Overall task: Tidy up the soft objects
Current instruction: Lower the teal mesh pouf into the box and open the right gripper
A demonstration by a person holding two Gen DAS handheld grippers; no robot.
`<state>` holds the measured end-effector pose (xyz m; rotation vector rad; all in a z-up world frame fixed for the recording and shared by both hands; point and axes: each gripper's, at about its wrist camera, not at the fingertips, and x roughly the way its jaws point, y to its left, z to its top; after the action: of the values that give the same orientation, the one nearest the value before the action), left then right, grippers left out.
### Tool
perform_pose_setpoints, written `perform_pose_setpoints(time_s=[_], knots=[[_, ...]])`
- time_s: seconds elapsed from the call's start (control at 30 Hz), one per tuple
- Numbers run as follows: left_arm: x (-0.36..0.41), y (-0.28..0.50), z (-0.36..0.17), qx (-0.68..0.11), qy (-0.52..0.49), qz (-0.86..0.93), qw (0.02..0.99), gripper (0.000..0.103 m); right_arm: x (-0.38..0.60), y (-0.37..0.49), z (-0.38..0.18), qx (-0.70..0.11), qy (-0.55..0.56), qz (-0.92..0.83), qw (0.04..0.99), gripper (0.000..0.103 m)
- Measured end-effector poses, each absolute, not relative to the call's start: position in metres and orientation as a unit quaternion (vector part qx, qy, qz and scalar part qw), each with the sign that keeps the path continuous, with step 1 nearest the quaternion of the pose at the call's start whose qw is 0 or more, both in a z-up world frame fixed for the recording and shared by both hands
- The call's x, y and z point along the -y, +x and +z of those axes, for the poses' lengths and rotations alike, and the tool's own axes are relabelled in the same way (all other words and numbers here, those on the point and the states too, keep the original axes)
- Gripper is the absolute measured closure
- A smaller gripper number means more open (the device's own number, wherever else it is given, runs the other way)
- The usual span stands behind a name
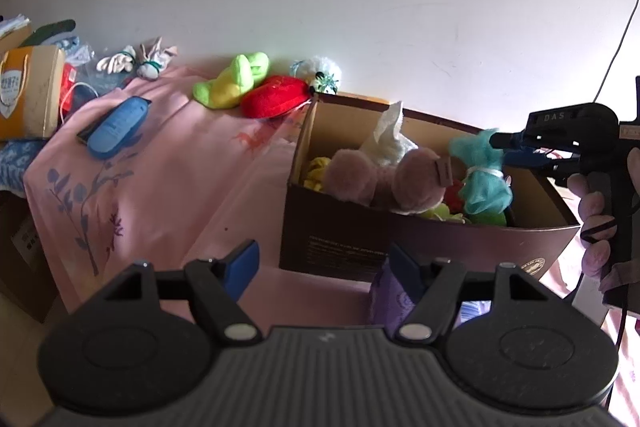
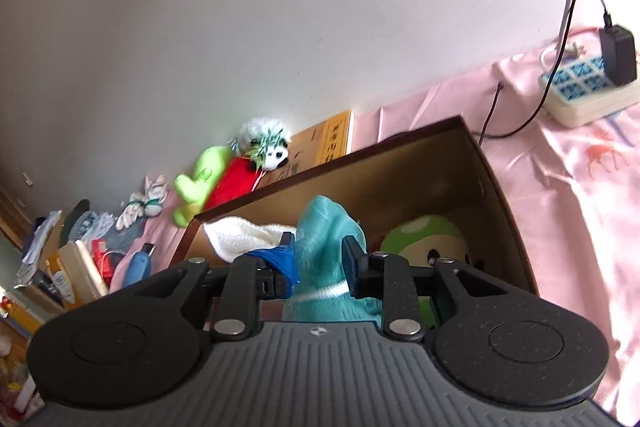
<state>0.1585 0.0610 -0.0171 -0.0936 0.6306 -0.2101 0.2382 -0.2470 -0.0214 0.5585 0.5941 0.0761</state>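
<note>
A brown cardboard box [image 1: 440, 239] [image 2: 400, 167] stands on the pink bedsheet, holding a pink plush [image 1: 384, 179], a white cloth [image 1: 390, 139] [image 2: 244, 235] and a green mushroom plush [image 2: 424, 239]. My right gripper [image 1: 498, 143] [image 2: 318, 259] reaches over the box, its pads against the top of a teal sock bundle [image 1: 484, 179] [image 2: 324, 235] that fills the gap between them; the bundle's lower end rests on the toys. My left gripper [image 1: 322, 267] is open in front of the box, nothing pressed between its fingers. A purple cloth item [image 1: 384, 297] lies by its right finger.
Along the wall lie a green plush [image 1: 236, 79], a red plush [image 1: 276, 97], a panda toy [image 1: 326, 79] and tied white socks [image 1: 120, 63]. A blue case [image 1: 116, 129] lies on the sheet, an orange bag [image 1: 28, 95] at the left, a power strip [image 2: 588, 91] at the right.
</note>
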Motion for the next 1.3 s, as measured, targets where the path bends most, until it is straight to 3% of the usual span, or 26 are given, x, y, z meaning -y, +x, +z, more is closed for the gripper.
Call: perform_pose_setpoints(time_s=[0.07,0.17,0.3,0.47,0.67,0.8,1.0,1.1,1.3], knots=[[-0.061,0.158,-0.016,-0.309,-0.046,-0.102,0.944,0.031,0.242,0.237,-0.015,-0.296,0.228,0.026,0.927,0.093],[-0.062,0.156,-0.015,-0.305,-0.043,-0.098,0.946,0.031,0.256,0.222,-0.01,-0.269,0.298,0.124,0.907,0.093],[-0.066,0.155,-0.015,-0.304,-0.043,-0.082,0.948,0.031,0.235,0.2,-0.004,-0.295,0.251,0.176,0.905,0.093],[-0.075,0.157,-0.019,-0.316,-0.053,-0.066,0.945,0.031,0.201,0.19,-0.012,-0.34,0.309,0.274,0.845,0.093],[-0.084,0.154,-0.018,-0.312,-0.058,-0.06,0.946,0.031,0.176,0.219,-0.029,-0.385,0.355,0.233,0.82,0.095],[-0.09,0.154,-0.019,-0.31,-0.062,-0.057,0.947,0.031,0.182,0.236,-0.026,-0.352,0.354,0.172,0.849,0.092],[-0.089,0.155,-0.018,-0.311,-0.057,-0.061,0.947,0.031,0.194,0.259,-0.047,-0.419,0.358,0.101,0.828,0.091],[-0.089,0.155,-0.015,-0.306,-0.055,-0.066,0.948,0.031,0.206,0.243,-0.036,-0.379,0.38,0.135,0.833,0.091],[-0.075,0.154,-0.003,-0.312,-0.046,-0.059,0.947,0.03,0.219,0.199,-0.009,-0.347,0.316,0.131,0.874,0.09]])
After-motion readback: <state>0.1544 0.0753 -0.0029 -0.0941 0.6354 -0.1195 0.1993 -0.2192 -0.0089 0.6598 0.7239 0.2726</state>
